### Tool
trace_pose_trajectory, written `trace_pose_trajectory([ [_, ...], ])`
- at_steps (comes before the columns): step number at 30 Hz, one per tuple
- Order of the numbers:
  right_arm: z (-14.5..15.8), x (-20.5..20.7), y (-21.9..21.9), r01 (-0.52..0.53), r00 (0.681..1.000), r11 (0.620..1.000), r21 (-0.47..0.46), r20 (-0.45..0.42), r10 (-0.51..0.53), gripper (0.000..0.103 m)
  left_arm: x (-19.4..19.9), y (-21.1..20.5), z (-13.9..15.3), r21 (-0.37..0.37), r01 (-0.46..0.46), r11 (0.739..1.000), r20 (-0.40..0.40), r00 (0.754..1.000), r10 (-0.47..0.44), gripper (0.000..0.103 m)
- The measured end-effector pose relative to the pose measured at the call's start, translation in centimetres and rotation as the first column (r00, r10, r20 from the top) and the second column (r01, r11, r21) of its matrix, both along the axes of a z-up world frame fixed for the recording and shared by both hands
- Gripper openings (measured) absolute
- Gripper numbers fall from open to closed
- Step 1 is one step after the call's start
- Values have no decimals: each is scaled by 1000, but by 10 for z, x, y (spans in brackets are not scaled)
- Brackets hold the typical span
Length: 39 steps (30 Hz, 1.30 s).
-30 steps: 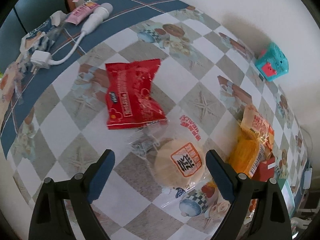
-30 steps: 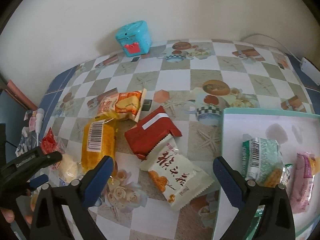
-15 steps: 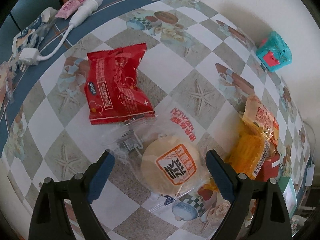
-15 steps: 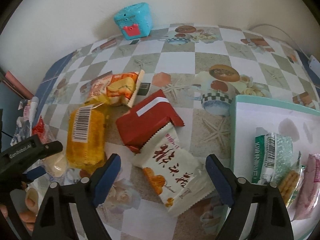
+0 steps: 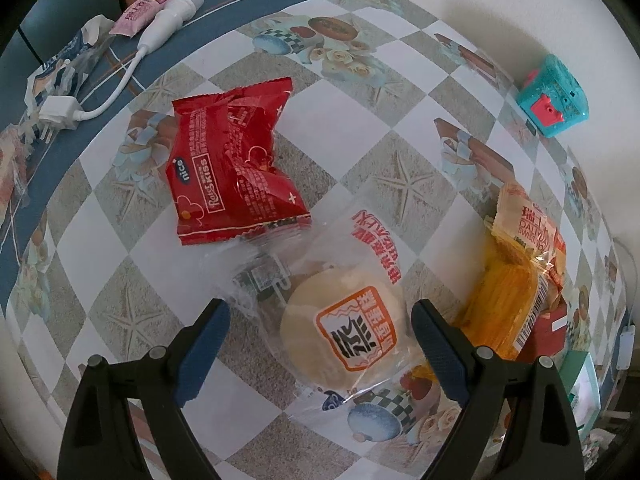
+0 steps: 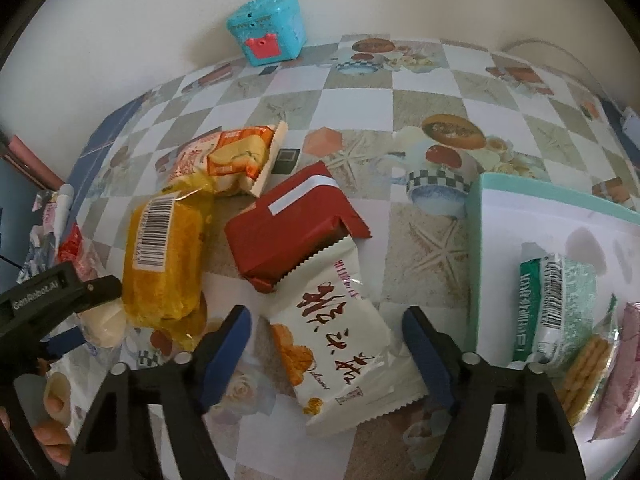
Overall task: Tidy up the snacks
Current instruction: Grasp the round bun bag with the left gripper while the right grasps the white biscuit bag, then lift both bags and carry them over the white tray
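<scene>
My left gripper (image 5: 320, 344) is open, its fingers on either side of a round bun in a clear wrapper (image 5: 344, 332) on the table. A red snack packet (image 5: 232, 164) lies just beyond it. My right gripper (image 6: 326, 354) is open around a white packet with red writing (image 6: 344, 356). A red box-shaped pack (image 6: 288, 224), a yellow cake pack (image 6: 164, 256) and an orange packet (image 6: 232, 156) lie beyond. The mint-rimmed tray (image 6: 478, 240) on the right holds a green packet (image 6: 552, 304), crackers and a pink packet. The left gripper (image 6: 60, 292) shows at the left edge.
A teal toy box (image 6: 268, 28) stands by the wall. A white plug and cable (image 5: 120, 80) and a pink packet (image 5: 136, 16) lie on the blue border at the far left. The wall runs along the table's far side.
Both grippers have moved forward and down. The bun now sits between the left fingers and the white packet between the right fingers. Both stay open.
</scene>
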State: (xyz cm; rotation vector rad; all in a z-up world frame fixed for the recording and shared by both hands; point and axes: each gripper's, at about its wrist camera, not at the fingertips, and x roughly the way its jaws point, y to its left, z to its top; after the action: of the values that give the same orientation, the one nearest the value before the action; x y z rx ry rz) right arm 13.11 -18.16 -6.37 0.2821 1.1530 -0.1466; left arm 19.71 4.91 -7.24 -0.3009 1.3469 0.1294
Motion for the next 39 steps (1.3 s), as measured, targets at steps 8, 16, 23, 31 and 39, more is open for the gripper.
trace_pose_trajectory([
  [8,2,-3,5,-12,1000,999,-29,8,12,58,-1,-13,1,1,24,1000,5,1000,-24,77],
  [16,3,-6,10,-21,1000,998,-63,-4,21,56,0,-30,5,26,44,999,4,999,-44,61],
  [23,9,-15,7,-4,1000,1000,-19,-6,4,56,-9,-30,14,28,31,999,14,999,-32,58],
  [31,30,-26,7,15,999,1000,23,32,-16,56,-24,-32,41,38,42,998,67,997,-44,58],
  [39,57,-47,1,65,995,996,58,73,-70,56,-45,-37,75,51,79,996,149,985,-86,58],
])
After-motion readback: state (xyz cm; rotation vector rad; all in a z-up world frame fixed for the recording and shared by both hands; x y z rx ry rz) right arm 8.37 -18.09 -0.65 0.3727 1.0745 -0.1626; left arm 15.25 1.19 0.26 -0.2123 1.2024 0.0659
